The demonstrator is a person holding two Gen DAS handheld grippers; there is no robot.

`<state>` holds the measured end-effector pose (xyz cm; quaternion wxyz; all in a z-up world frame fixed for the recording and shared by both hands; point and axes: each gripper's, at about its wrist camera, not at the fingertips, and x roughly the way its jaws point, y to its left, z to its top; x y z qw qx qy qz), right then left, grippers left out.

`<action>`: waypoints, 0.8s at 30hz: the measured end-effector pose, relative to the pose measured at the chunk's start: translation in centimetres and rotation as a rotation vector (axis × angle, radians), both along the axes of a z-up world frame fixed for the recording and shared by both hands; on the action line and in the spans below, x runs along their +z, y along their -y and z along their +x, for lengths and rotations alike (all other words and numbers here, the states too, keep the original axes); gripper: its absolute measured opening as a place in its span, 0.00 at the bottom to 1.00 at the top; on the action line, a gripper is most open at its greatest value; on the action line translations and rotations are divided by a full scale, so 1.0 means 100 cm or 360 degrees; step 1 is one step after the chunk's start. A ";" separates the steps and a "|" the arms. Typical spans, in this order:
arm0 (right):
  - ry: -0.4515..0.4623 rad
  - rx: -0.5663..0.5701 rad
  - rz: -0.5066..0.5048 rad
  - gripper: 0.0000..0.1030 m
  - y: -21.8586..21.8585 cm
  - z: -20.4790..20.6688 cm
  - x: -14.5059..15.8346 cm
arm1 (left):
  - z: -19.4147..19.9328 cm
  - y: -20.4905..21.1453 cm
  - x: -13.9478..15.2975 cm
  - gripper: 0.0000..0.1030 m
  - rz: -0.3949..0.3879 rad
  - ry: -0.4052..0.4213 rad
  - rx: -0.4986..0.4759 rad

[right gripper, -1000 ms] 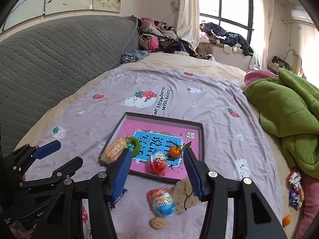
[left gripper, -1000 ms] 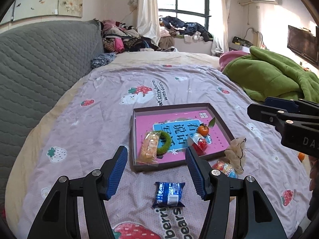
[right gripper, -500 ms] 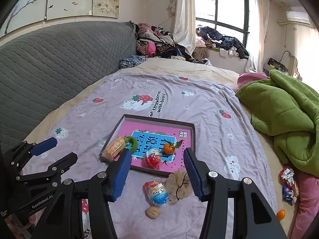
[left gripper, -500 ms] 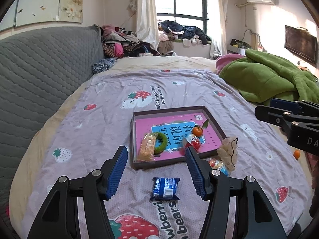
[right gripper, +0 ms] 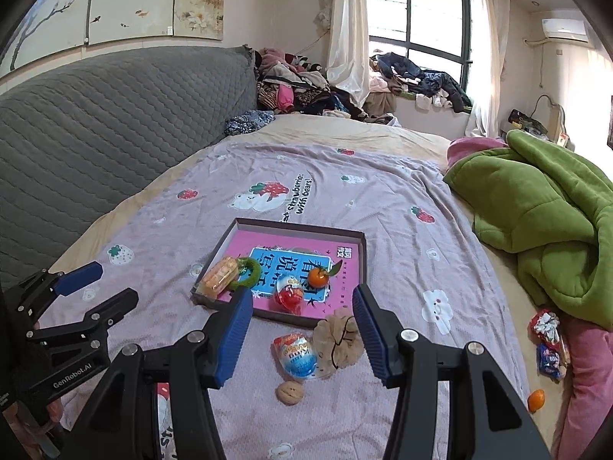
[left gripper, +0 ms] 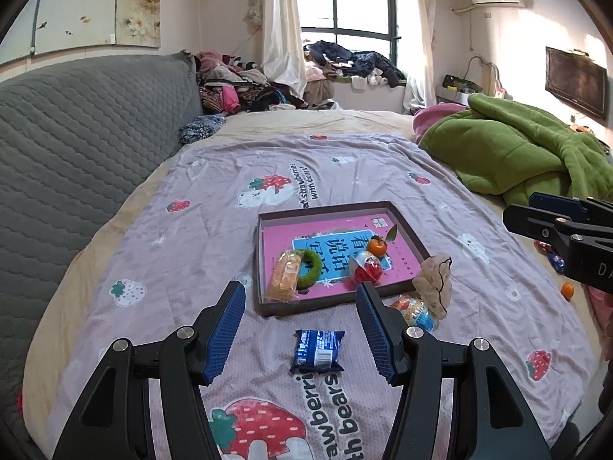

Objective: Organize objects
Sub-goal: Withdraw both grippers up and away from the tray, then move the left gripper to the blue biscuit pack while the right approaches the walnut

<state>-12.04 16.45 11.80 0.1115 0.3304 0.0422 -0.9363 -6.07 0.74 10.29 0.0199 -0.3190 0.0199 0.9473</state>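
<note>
A: Lilac sheet (left gripper: 214, 237) with strawberries over the bed, and a dark tray (left gripper: 409, 230) with a pink floor lying near the sheet's middle. What's in it?

B: Along the tray's near edge, a yellow packet (left gripper: 286, 275) with a green ring (left gripper: 311, 266) touching it, both in the near left corner. Towards the right edge, a red egg (left gripper: 367, 266) and, just behind it, a tangerine (left gripper: 377, 246) with a leaf.

A: And outside the tray?

B: A blue packet (left gripper: 318, 349) on the sheet in front of the tray's near edge. By the near right corner, a beige scrunchie (right gripper: 339, 335) and a blue-and-white egg (right gripper: 297, 352) beside it, touching. A walnut (right gripper: 290, 391) lies nearer still. A second tangerine (right gripper: 535, 400) sits off by the bed's right edge.

A: The grippers?

B: The left gripper (left gripper: 300, 331) hangs above the blue packet, fingers wide, nothing between them. The right gripper (right gripper: 302, 335) hangs above the scrunchie and blue egg, fingers also apart and empty.
</note>
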 end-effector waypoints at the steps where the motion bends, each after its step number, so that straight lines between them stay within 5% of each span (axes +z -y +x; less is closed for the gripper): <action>1: 0.0003 0.0002 -0.0002 0.52 0.000 0.002 0.000 | 0.002 0.000 0.000 0.60 0.0000 0.0000 0.0000; 24: -0.0032 0.0030 0.0023 0.52 0.008 0.041 -0.011 | 0.031 0.003 -0.006 0.60 0.0000 0.0007 0.0006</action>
